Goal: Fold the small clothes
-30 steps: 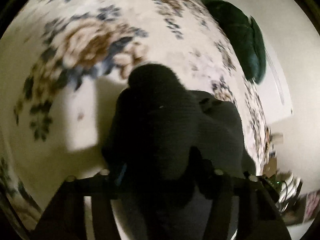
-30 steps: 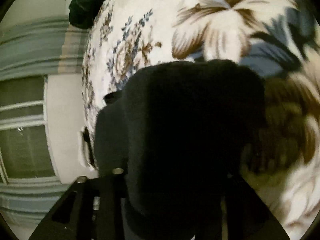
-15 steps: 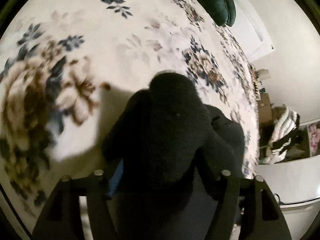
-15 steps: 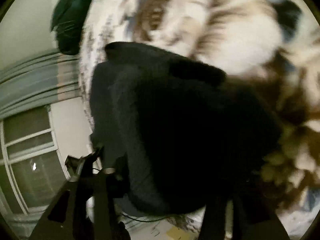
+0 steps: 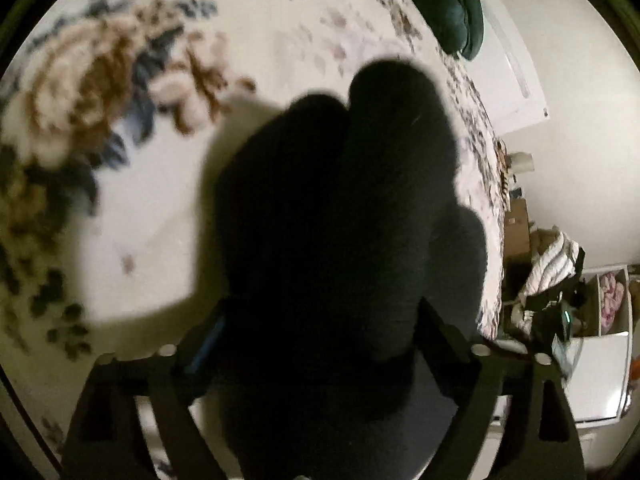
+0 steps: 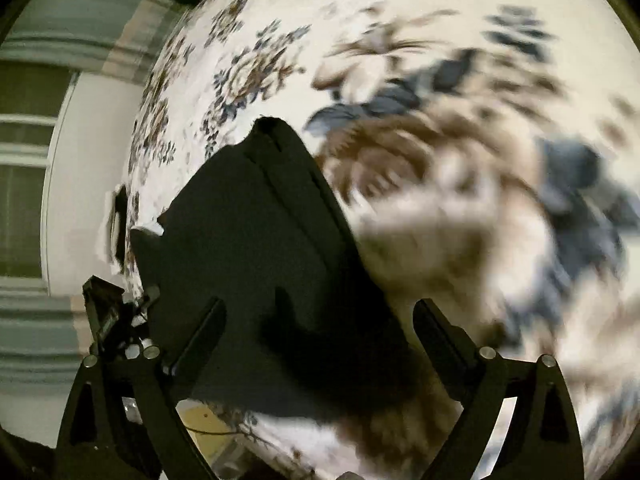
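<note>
A small black garment (image 5: 340,240) hangs bunched over my left gripper (image 5: 320,344), which is shut on it above the floral bedspread (image 5: 160,160); the fingertips are hidden by the cloth. In the right wrist view the black garment (image 6: 256,264) lies spread and flatter on the bedspread (image 6: 460,160). My right gripper (image 6: 316,316) stands open around its near edge, with the fingers (image 6: 444,332) wide apart and nothing clamped.
A dark green cushion (image 5: 448,4) lies at the far end of the bed. Past the bed's right edge are boxes, piled laundry (image 5: 552,268) and a white shelf unit (image 5: 600,360). The other gripper's body (image 6: 112,320) shows at the left, before a window with curtains (image 6: 28,160).
My right gripper has opened and let go of the garment, which now lies flatter on the bed. My left gripper still holds its bunched end, swung slightly over the bedspread.
</note>
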A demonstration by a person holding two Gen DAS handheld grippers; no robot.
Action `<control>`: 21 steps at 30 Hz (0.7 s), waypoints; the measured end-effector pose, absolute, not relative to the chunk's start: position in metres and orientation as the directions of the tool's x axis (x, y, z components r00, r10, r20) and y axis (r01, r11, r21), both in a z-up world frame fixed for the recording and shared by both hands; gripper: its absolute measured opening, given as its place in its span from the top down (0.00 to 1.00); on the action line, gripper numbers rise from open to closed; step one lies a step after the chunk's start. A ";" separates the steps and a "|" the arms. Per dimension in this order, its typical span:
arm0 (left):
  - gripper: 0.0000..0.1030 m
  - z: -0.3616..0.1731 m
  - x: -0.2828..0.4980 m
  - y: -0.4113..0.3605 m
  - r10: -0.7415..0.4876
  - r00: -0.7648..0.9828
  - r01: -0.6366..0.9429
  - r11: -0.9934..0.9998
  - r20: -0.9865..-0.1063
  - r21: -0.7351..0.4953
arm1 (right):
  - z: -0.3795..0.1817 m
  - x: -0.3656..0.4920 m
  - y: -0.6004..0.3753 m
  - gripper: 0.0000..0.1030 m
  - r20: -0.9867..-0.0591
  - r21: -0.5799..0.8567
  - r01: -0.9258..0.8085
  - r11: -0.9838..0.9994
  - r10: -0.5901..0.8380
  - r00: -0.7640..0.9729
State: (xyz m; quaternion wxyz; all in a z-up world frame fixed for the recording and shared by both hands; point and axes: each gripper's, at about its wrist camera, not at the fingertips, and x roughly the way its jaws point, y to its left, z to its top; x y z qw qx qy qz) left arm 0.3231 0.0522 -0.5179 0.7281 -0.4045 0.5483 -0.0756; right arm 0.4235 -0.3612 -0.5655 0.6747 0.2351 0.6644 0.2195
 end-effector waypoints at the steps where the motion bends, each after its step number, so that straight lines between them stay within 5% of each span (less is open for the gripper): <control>1: 0.04 -0.524 0.324 0.051 -0.567 0.381 -0.335 0.651 -0.730 -0.681 | -0.582 0.439 -0.349 0.06 -0.768 0.640 0.007 0.768 0.640 -0.034; 8: 0.00 -0.542 0.330 0.051 -0.613 0.414 -0.349 0.576 -0.673 -0.739 | -0.639 0.486 -0.295 0.00 -0.716 0.686 -0.082 0.723 0.651 -0.252; 12: 0.30 -0.527 0.331 0.046 -0.594 0.452 -0.294 0.605 -0.665 -0.740 | -0.637 0.492 -0.284 0.02 -0.646 0.751 -0.072 0.656 0.710 -0.281; 14: 0.39 -0.519 0.333 0.044 -0.586 0.456 -0.278 0.621 -0.670 -0.733 | -0.636 0.490 -0.277 0.29 -0.668 0.735 -0.092 0.672 0.694 -0.268; 17: 0.47 -0.513 0.335 0.044 -0.587 0.453 -0.266 0.629 -0.671 -0.730 | -0.630 0.482 -0.281 0.52 -0.656 0.747 -0.065 0.661 0.719 -0.230; 21: 0.50 -0.497 0.344 0.039 -0.585 0.445 -0.218 0.664 -0.678 -0.715 | -0.611 0.471 -0.291 0.63 -0.669 0.740 -0.043 0.671 0.729 -0.145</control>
